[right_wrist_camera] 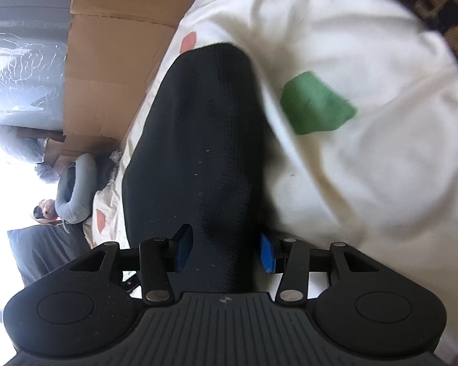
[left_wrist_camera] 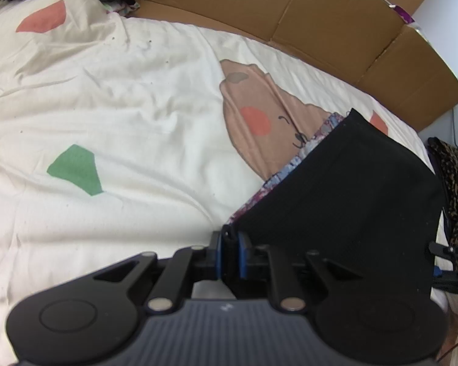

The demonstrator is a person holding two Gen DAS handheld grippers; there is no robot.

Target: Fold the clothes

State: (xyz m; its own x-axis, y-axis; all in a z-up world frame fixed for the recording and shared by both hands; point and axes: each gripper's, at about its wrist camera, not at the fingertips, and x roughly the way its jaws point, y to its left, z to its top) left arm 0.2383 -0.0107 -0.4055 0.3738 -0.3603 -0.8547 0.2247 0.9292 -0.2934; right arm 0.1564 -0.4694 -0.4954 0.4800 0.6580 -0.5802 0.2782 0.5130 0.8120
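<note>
— Black garment (left_wrist_camera: 345, 189) lies on the bed (left_wrist_camera: 122, 116); left gripper (left_wrist_camera: 229, 244) is clamped on its corner.
— And the right gripper (right_wrist_camera: 226, 247)?
— Jaws apart, cloth between, unpinched. Mid-fold, I'd say; next it must close.

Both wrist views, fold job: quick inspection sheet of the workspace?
Surface: cream duvet with coloured patches, wrinkled.
Job's things: black garment lying on a patterned cloth.
Clutter: leopard-print fabric at bed edge; grey neck pillow.
Grippers: left gripper shut on black garment's corner; right gripper open, garment between its pads.
Cables: nothing seen.
Surroundings: flattened cardboard along the far side.
</note>
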